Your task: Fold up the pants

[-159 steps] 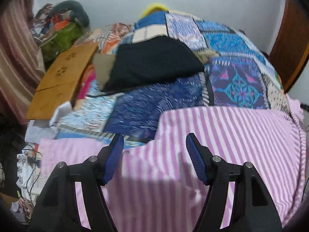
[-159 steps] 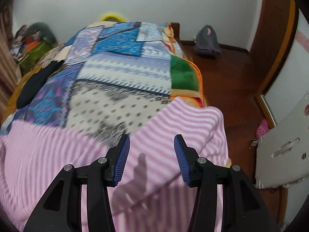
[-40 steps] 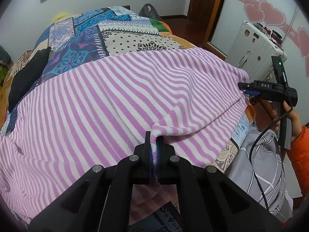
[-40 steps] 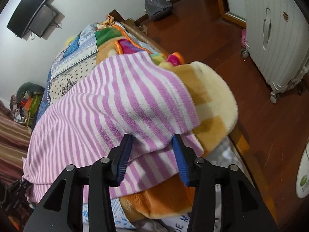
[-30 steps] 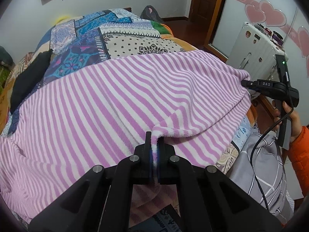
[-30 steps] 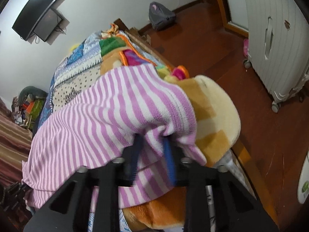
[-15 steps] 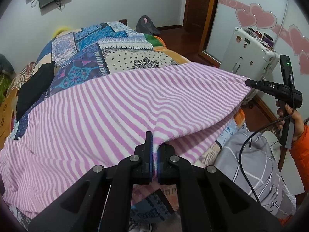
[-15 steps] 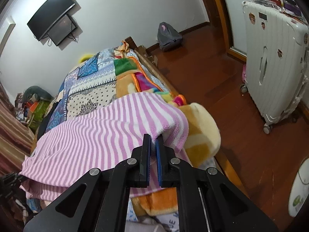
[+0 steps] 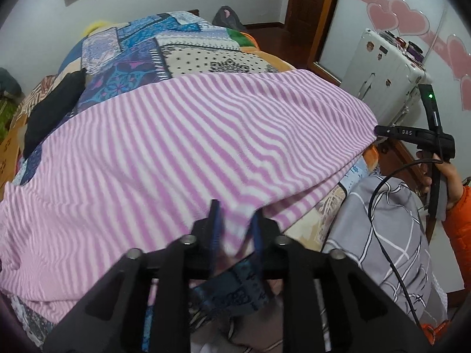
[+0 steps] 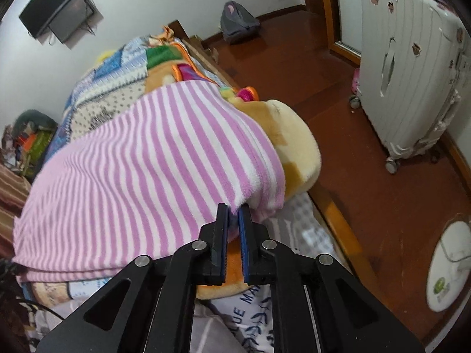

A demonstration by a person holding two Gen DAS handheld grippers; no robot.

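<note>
The left hand-held gripper (image 9: 235,220) has just been opening, the pants (image 9: 182,147) hem loose between its pads; the right hand-held gripper (image 10: 233,214) pinches the pants' corner.

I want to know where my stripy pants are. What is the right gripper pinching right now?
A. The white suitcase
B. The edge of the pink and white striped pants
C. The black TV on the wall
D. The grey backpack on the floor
B: in the right wrist view the right gripper has its blue pads closed on the near edge of the pink and white striped pants, which lie across the bed.
</note>
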